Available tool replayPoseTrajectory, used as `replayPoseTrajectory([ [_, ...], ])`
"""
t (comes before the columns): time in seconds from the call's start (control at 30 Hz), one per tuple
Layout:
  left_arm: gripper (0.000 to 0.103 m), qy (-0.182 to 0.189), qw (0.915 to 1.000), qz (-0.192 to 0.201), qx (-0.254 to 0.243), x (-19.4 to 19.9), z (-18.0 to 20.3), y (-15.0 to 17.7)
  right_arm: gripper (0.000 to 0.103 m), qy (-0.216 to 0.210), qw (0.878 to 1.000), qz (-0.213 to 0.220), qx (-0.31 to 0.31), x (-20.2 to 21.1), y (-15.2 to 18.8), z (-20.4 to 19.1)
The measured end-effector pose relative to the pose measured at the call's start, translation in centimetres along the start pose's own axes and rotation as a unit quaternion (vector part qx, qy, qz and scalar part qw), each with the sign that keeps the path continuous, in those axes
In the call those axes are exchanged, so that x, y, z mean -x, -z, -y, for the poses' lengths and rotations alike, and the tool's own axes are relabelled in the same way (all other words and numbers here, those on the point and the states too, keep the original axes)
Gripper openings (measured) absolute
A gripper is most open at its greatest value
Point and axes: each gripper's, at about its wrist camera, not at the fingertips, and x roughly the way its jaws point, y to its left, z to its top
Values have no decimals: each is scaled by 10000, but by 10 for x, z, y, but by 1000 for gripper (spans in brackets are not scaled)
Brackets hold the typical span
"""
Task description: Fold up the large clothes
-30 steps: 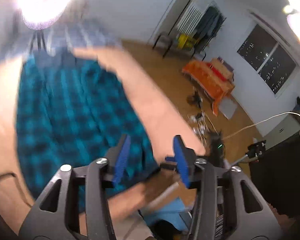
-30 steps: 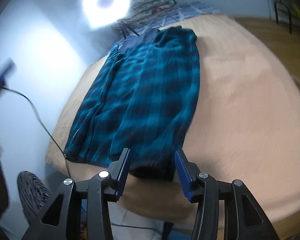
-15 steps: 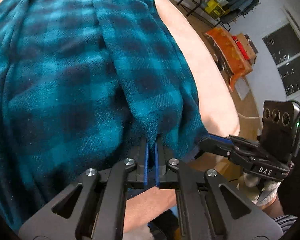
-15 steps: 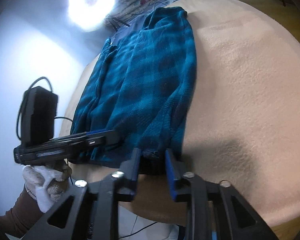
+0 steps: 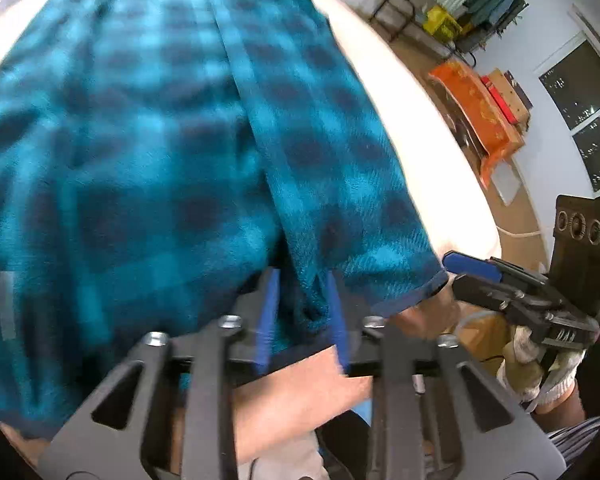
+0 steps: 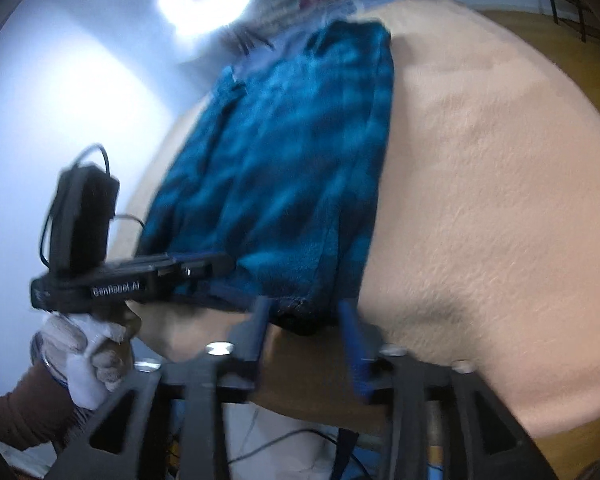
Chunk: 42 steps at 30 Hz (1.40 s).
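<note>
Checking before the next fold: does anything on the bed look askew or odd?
Nothing stands out. The plaid garment lies flat and lengthwise on the bed, its near hem at the edge.

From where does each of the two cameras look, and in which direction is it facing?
Left wrist: sits on the left hand-held gripper, facing down along its fingers at the near hem of the teal plaid garment; the right hand-held gripper and its gloved hand show at right.
Right wrist: sits on the right hand-held gripper, facing down the garment's length on the beige bed cover; the left hand-held gripper and its gloved hand show at left.
Shared: the garment's hem, the bed cover, and each other's gripper.
</note>
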Motion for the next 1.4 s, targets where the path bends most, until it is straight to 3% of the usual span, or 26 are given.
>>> replayPoseTrajectory([
  [0.13,27,-151,9984,527,-105,29,11,3,60,-185,9978,223,-600,-2,-6,26],
  [0.27,27,-86,9984,405,-396,16,21,-3,54,-415,9935,188,-1040,-26,-11,38],
  [0.3,27,-68,9984,348,-445,9,18,1,47,-413,9935,183,-1041,-29,-13,36],
  [0.33,27,-70,9983,312,-487,5,20,2,31,-422,9937,162,-1029,-33,-15,34],
  [0.37,27,-90,9983,251,-511,-3,20,4,24,-460,9936,99,-1027,-35,-16,34],
  [0.43,27,-178,9985,75,-504,-25,21,8,14,-385,9941,-36,-1009,-42,-18,31],
  [0.53,27,-304,9973,99,-658,-28,25,12,8,-168,9956,-204,-896,-41,-23,24],
  [0.63,27,-121,9985,112,-515,-7,25,5,7,160,9973,-432,-569,-35,-39,7],
  [0.8,27,77,9967,699,-409,67,12,-2,6,778,9932,-822,270,-25,-64,-27],
  [1.03,27,-260,9889,1444,-219,154,-43,-8,6,1572,9810,-655,927,-26,-73,-80],
  [1.17,27,-344,9832,1773,264,178,-94,-9,6,2022,9664,-391,1536,-41,-66,-122],
  [1.3,27,-481,9735,2106,747,194,-141,-4,6,2188,9514,-259,2150,-60,-63,-166],
  [1.4,27,-571,9694,2210,900,200,-162,-5,6,2136,9414,-410,2578,-86,-62,-196],
])
